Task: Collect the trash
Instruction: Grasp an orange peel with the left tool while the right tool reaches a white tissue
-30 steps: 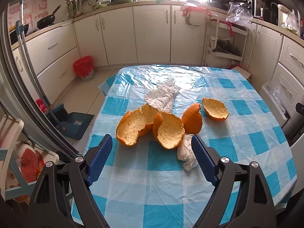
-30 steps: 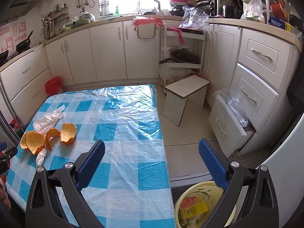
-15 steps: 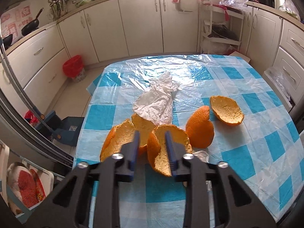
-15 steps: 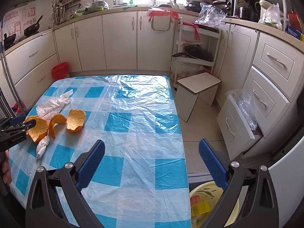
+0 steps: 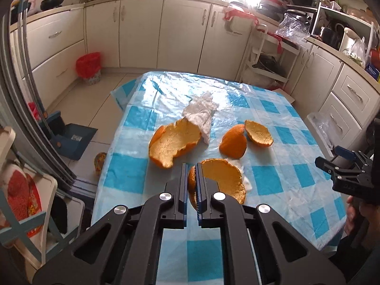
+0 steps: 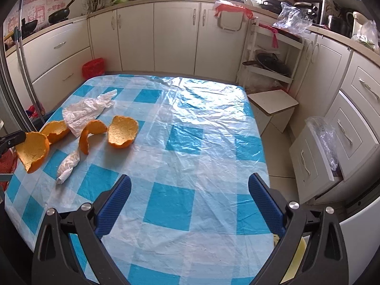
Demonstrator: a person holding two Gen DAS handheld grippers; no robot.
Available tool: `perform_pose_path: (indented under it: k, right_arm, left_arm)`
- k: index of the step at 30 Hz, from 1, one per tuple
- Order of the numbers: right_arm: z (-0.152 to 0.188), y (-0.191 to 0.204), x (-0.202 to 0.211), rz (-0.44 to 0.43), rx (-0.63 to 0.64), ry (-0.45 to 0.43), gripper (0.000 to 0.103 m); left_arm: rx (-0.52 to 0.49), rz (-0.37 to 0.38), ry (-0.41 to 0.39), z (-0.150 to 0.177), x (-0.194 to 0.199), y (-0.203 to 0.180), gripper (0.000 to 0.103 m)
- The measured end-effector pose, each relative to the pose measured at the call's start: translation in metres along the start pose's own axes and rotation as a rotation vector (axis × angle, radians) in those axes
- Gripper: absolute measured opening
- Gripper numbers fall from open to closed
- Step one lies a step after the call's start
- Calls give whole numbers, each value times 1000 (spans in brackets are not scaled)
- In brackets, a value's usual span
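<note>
My left gripper is shut on the edge of an orange peel piece and holds it lifted above the table; the peel also shows in the right wrist view. Three more peel pieces lie on the blue checked tablecloth: a big one, a curled one and a cup-shaped one. A crumpled white tissue lies behind them and a small twisted tissue lies in front. My right gripper is open and empty over the table's near right part.
A yellow bin shows at the lower right, below the table edge. A red waste basket stands by the far cabinets. A small white stool and an open drawer are right of the table. A blue dustpan lies on the floor at left.
My left gripper has closed on the near peel piece and lifted it off the cloth, away from the big piece. My right gripper has moved forward over the table, still open.
</note>
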State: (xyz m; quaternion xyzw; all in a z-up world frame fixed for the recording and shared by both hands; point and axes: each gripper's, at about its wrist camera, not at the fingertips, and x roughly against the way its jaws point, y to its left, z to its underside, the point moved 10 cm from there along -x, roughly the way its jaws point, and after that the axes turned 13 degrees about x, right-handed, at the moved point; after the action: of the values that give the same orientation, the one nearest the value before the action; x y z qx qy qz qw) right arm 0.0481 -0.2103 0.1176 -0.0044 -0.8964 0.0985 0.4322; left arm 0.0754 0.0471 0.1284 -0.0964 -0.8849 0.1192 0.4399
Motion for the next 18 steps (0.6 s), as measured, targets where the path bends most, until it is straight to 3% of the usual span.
perform_pose_path:
  k: [5, 8, 10, 12, 13, 18]
  right_arm:
    - [-14, 47, -6, -84, 51, -5, 95]
    - [-21, 76, -10, -134, 72, -8, 95]
    - [-25, 94, -14, -174, 78, -11, 95]
    - [-29, 109, -18, -212, 72, -11, 91]
    - [-29, 116, -20, -237, 66, -6, 85]
    - [-31, 139, -32, -303, 37, 15, 74]
  left_arm:
    - [44, -51, 43, 29, -8, 30, 6]
    - [65, -49, 45, 35, -9, 37, 16]
    - [50, -56, 28, 35, -7, 36, 29]
    - [43, -59, 11, 36, -5, 36, 39]
    - [43, -61, 5, 36, -5, 36, 41]
    - [67, -46, -3, 41, -7, 40, 41]
